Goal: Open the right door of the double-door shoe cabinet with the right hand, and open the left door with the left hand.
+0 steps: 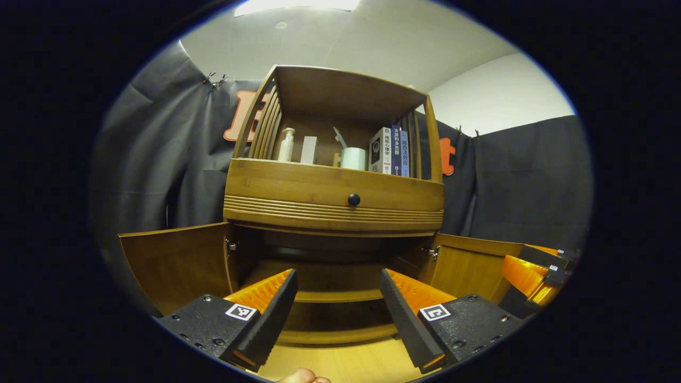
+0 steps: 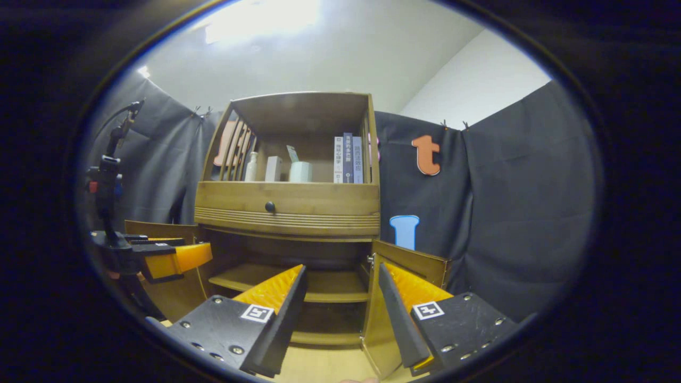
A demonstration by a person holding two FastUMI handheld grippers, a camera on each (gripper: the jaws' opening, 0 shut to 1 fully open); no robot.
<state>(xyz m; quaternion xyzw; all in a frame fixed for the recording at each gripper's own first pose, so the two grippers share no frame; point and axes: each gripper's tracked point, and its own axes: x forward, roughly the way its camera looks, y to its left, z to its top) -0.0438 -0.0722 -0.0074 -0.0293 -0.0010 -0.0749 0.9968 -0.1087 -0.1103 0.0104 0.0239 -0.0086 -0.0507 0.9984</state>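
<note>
The wooden shoe cabinet (image 1: 334, 194) stands straight ahead with both lower doors swung outward. In the left gripper view the left door (image 1: 178, 266) is wide open at the left and the right door (image 1: 468, 268) at the right. My left gripper (image 1: 338, 314) is open in front of the bare inner shelf (image 1: 330, 282), holding nothing. The right gripper (image 1: 534, 271) shows beside the right door's outer end. In the right gripper view my right gripper (image 2: 340, 314) is open and touches nothing, with the right door (image 2: 425, 271) just behind its right finger. The left gripper (image 2: 183, 256) hovers by the left door (image 2: 181, 295).
Above the doors is a drawer with a dark knob (image 1: 354, 199). An open top shelf holds books (image 1: 393, 151), a cup (image 1: 353, 158) and a bottle (image 1: 286, 144). A stand with a device (image 2: 109, 181) rises at the left. Wooden floor (image 1: 340, 364) lies before the cabinet.
</note>
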